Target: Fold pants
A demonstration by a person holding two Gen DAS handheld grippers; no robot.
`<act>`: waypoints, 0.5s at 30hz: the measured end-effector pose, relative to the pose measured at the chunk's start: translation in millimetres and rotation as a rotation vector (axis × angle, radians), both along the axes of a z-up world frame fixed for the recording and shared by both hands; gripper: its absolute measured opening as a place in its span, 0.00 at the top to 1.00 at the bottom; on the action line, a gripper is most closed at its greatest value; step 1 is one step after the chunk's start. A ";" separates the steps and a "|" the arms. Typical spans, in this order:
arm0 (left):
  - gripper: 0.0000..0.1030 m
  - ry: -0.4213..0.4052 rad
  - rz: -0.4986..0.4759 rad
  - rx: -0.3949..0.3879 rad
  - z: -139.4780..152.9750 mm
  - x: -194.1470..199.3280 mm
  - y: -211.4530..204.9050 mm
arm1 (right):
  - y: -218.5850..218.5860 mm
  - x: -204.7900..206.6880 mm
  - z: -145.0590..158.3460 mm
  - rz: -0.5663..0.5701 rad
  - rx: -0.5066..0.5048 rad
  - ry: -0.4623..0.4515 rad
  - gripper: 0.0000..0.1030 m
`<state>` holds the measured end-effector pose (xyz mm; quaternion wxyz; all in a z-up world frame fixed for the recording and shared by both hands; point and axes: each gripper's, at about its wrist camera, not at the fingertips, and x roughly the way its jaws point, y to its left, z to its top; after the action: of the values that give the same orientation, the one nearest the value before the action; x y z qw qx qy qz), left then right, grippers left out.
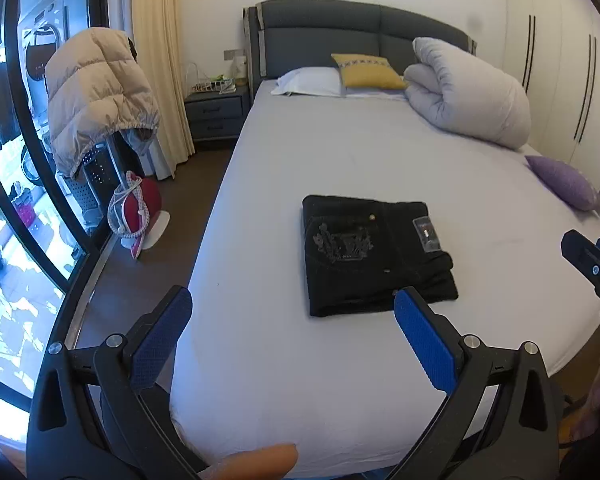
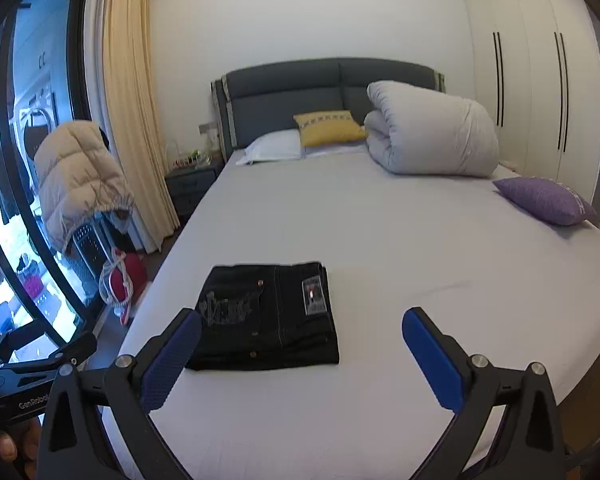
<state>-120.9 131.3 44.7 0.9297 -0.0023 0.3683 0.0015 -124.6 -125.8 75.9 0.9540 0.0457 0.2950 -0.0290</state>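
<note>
Two spread tools (image 1: 292,328) (image 2: 302,344), one folded pants (image 2: 266,318).

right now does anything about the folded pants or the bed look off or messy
Mostly tidy. The black pants lie folded in a compact rectangle on the bed sheet, but the lower layers poke out past the top layer at the near right corner, so that edge is uneven. Both grippers, left and right, are open and clear.

Daylight admitted thru glass door (image 1: 4,184) at left; panes blown out w/ glare. Room evenly lit, shadows soft, faint one under duvet (image 2: 432,136). Strong fisheye bending seen at edges, corners vignetted black. Slight softness overall; finger (image 1: 260,460) at bottom edge rendered blurred.
</note>
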 end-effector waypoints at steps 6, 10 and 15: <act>0.00 0.042 0.000 0.001 -25.4 25.7 -3.7 | 2.5 7.5 -11.6 0.013 0.012 0.064 0.00; 0.00 0.058 -0.004 0.006 -36.8 34.5 -5.3 | 2.2 12.1 -17.4 0.014 0.012 0.100 0.00; 0.00 0.071 -0.004 0.000 -43.3 37.7 -5.3 | 5.4 14.1 -20.3 0.021 0.008 0.124 0.00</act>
<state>-83.2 126.0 1.4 0.9160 -0.0016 0.4012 -0.0006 -110.5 -120.5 55.5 0.9339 0.0444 0.3540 -0.0208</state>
